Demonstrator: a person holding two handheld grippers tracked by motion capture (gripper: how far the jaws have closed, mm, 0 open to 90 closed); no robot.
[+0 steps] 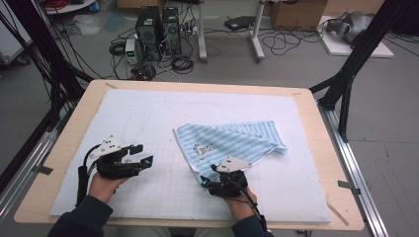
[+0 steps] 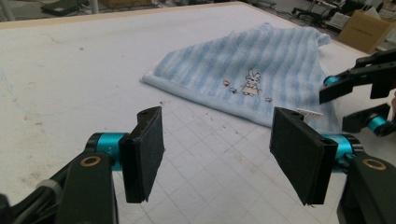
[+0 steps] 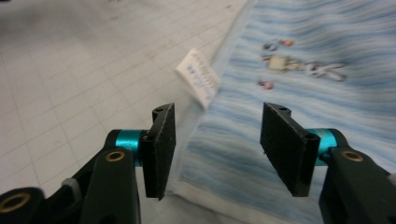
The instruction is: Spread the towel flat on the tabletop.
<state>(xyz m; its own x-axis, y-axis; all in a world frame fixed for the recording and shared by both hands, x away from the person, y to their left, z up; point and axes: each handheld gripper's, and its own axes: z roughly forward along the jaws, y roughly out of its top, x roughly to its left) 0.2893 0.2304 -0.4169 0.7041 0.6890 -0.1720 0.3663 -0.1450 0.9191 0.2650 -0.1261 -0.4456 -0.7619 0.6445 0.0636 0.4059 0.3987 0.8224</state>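
A light blue striped towel lies folded on the white gridded mat, right of centre. In the left gripper view the towel shows a small embroidered rabbit. My right gripper stands open at the towel's near left corner. In the right gripper view its jaws straddle the hemmed edge of the towel without pressing on it, and a white care label sticks out just ahead. My left gripper is open and empty over bare mat, left of the towel and pointing toward it.
The mat covers a wooden table with dark frame posts at both sides. Computer towers, cables and cardboard boxes stand on the floor beyond the far edge. My right gripper appears at the right of the left gripper view.
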